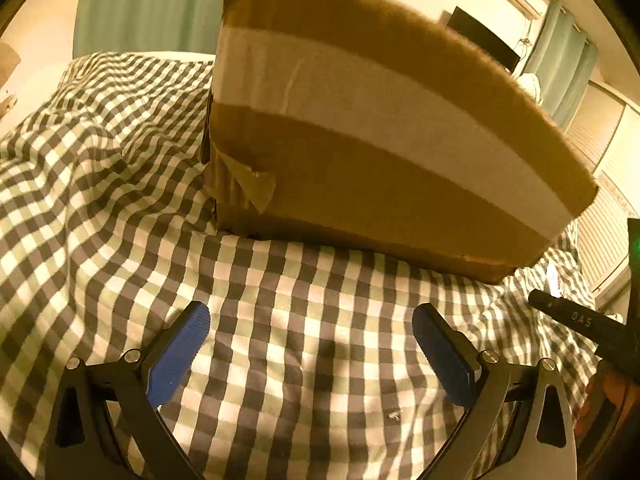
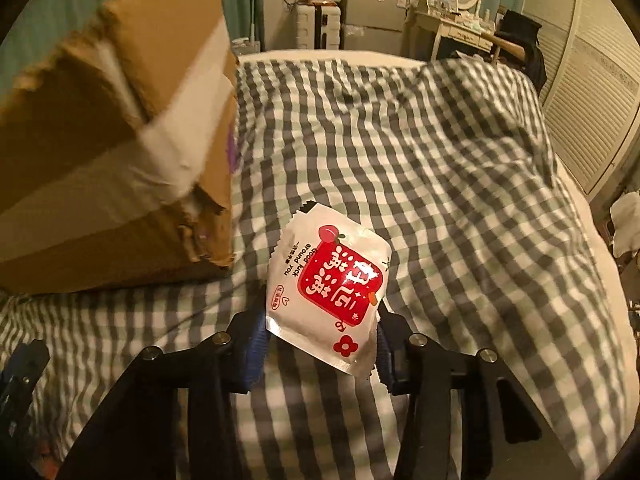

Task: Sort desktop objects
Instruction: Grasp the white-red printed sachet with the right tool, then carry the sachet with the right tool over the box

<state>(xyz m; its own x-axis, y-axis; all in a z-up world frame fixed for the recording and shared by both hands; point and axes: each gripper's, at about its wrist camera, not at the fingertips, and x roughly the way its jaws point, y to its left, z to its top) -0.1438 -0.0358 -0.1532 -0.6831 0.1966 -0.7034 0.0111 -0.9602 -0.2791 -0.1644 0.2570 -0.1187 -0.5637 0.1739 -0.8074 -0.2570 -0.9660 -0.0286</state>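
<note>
The right gripper (image 2: 320, 344) was clamped on a white snack packet (image 2: 326, 288) with a red label, its blue pads pressing the packet's lower sides so that the packet stood up between the fingers, lifted clear of the checked bedspread (image 2: 440, 168) beneath it. The packet's printed side faced the right wrist camera, the lettering upside down, a small red flower near its lower corner. Just to the left of the packet, and apart from it, sat a brown cardboard box (image 2: 120, 160) resting on the bedspread, with a broad white tape band across its side and a torn, ragged corner facing the packet. The left gripper (image 1: 311, 344) was held with its jaws wide apart and nothing between them, its blue pads (image 1: 180, 352) hovering above the wrinkled checked bedspread (image 1: 100, 200). Straight ahead of it the cardboard box (image 1: 360, 140) filled much of the left wrist view, its long side with the white tape band turned toward the camera and a loose flap of brown tape at its lower left corner. At the far right edge of that view a dark part of the other tool (image 1: 580, 324) showed. Behind the bed stood teal curtains (image 1: 152, 4), and in the right wrist view a white dressing table (image 2: 456, 20) with a round mirror stood against the far wall
</note>
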